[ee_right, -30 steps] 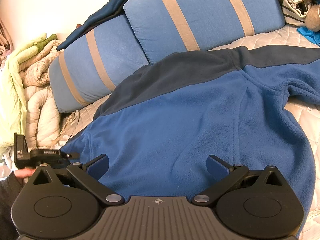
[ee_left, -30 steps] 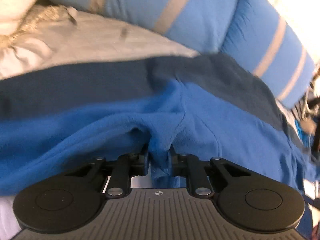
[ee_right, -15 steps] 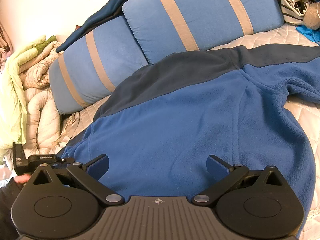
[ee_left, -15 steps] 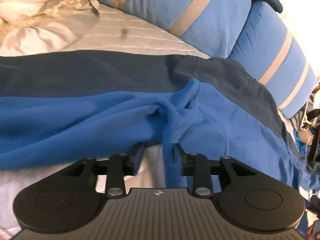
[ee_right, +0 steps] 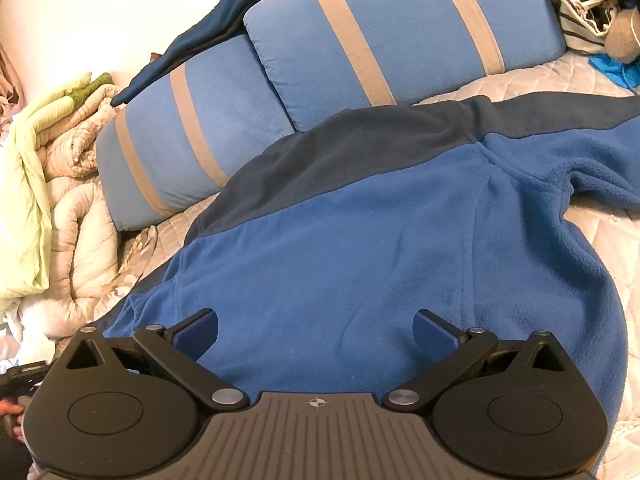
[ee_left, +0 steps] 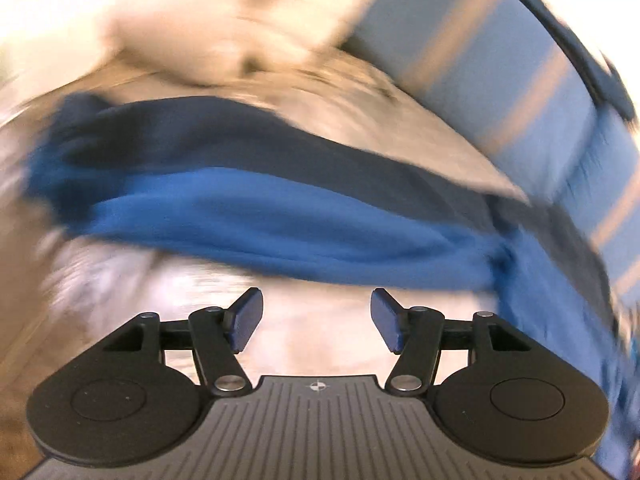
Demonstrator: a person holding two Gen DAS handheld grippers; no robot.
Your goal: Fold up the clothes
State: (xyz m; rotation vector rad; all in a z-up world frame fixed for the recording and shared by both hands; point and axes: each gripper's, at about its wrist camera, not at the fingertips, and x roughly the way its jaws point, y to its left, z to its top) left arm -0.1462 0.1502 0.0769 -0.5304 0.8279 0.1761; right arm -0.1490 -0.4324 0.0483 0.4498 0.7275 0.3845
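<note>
The left claw (ee_left: 316,316) has its jaws apart and they are opening, with nothing between them; only pale quilt (ee_left: 312,336) shows in the gap. This view is blurred. Beyond the fingertips a sleeve (ee_left: 256,216) of the fleece lies across the quilt, bright blue with a navy band along its far edge. It does not touch the claw.

The right claw (ee_right: 316,330) stands wide, holding nothing, and it hovers over the body of the fleece (ee_right: 360,248). The fleece lies spread flat on the quilt, its navy shoulder part near two blue pillows (ee_right: 392,40) with beige stripes. Its other sleeve goes out to the right. A dark garment (ee_right: 208,28) lies on top of the pillows. At the left is a heap of bedding (ee_right: 60,184), cream and light green.
</note>
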